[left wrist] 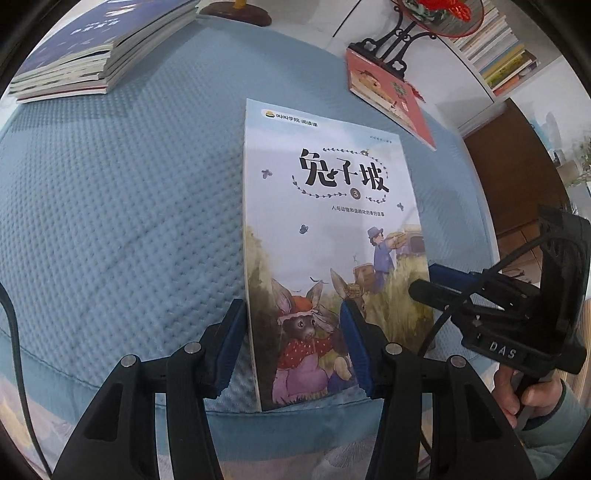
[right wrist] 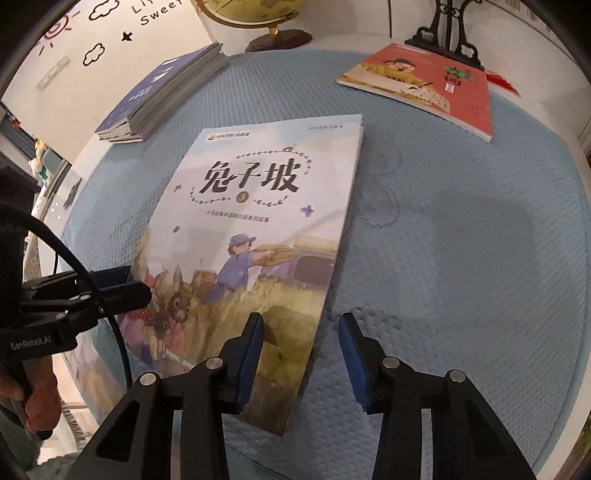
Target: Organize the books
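A picture book (left wrist: 332, 229) (right wrist: 258, 221) with rabbits and a figure in blue on its cover lies flat on a blue quilted mat (left wrist: 129, 203) (right wrist: 461, 240). My left gripper (left wrist: 293, 347) is open and straddles the book's left edge near the bottom, one finger over the mat and one over the cover. My right gripper (right wrist: 301, 354) is open and straddles the right edge the same way. Each gripper shows in the other's view: the right gripper (left wrist: 424, 284) and the left gripper (right wrist: 136, 284). No pad visibly presses the book.
A stack of several dark blue books (left wrist: 74, 55) (right wrist: 166, 92) sits at the mat's far left. A red book (left wrist: 391, 96) (right wrist: 424, 85) lies far right beside a black stand (left wrist: 391, 44) (right wrist: 450, 26). A globe (right wrist: 251, 14) stands behind; a hand (left wrist: 524, 395) holds the right gripper's grip.
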A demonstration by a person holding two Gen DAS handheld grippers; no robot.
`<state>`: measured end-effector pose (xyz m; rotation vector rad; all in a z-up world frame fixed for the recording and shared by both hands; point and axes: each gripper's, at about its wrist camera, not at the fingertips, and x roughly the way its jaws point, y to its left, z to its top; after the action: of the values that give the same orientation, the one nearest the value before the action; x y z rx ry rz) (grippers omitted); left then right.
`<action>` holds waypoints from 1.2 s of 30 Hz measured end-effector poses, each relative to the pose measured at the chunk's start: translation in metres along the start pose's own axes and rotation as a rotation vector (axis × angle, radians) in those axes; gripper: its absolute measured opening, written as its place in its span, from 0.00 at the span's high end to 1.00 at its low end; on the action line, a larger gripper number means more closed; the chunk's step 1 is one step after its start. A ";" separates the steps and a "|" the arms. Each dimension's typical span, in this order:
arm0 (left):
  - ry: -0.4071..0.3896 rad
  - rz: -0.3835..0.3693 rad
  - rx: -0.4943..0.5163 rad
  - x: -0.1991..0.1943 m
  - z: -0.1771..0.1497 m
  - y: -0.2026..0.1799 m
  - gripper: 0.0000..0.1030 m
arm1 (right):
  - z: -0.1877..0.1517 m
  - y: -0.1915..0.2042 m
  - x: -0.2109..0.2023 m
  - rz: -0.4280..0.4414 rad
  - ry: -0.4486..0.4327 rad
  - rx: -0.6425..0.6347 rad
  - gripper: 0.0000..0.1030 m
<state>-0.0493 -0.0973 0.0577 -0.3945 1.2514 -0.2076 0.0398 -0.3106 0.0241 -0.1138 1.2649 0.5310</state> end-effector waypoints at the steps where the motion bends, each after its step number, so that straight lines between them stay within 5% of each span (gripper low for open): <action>1: -0.005 -0.002 -0.001 0.000 0.000 0.000 0.53 | -0.001 0.001 0.000 0.000 -0.001 -0.005 0.59; 10: -0.023 -0.059 -0.078 0.005 -0.001 -0.010 0.53 | -0.015 0.001 -0.004 -0.018 -0.010 -0.064 0.58; 16: -0.120 -0.374 -0.256 -0.025 -0.010 -0.019 0.53 | -0.025 -0.025 -0.011 0.049 0.024 -0.035 0.58; 18: -0.126 -0.348 -0.250 -0.024 -0.010 -0.029 0.54 | -0.029 -0.033 -0.013 0.090 0.024 -0.006 0.58; 20: -0.115 -0.252 -0.223 -0.016 -0.011 -0.038 0.65 | -0.030 -0.038 -0.013 0.121 0.021 0.022 0.58; 23: -0.082 -0.227 -0.227 0.003 -0.014 -0.045 0.90 | -0.030 -0.044 -0.013 0.156 0.019 0.061 0.58; 27: -0.064 -0.165 -0.219 0.020 -0.019 -0.055 0.90 | -0.034 -0.051 -0.017 0.191 0.013 0.084 0.58; 30: -0.065 -0.207 -0.264 0.021 -0.020 -0.055 0.90 | -0.038 -0.055 -0.020 0.217 0.034 0.111 0.58; 34: -0.097 -0.370 -0.326 0.007 -0.011 -0.059 0.90 | -0.037 -0.071 -0.030 0.315 0.059 0.194 0.56; 36: -0.103 -0.437 -0.352 0.003 -0.004 -0.060 0.90 | -0.039 -0.083 -0.033 0.371 0.058 0.256 0.43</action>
<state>-0.0485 -0.1540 0.0781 -0.9736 1.0879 -0.3348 0.0356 -0.4079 0.0254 0.3285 1.4082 0.6806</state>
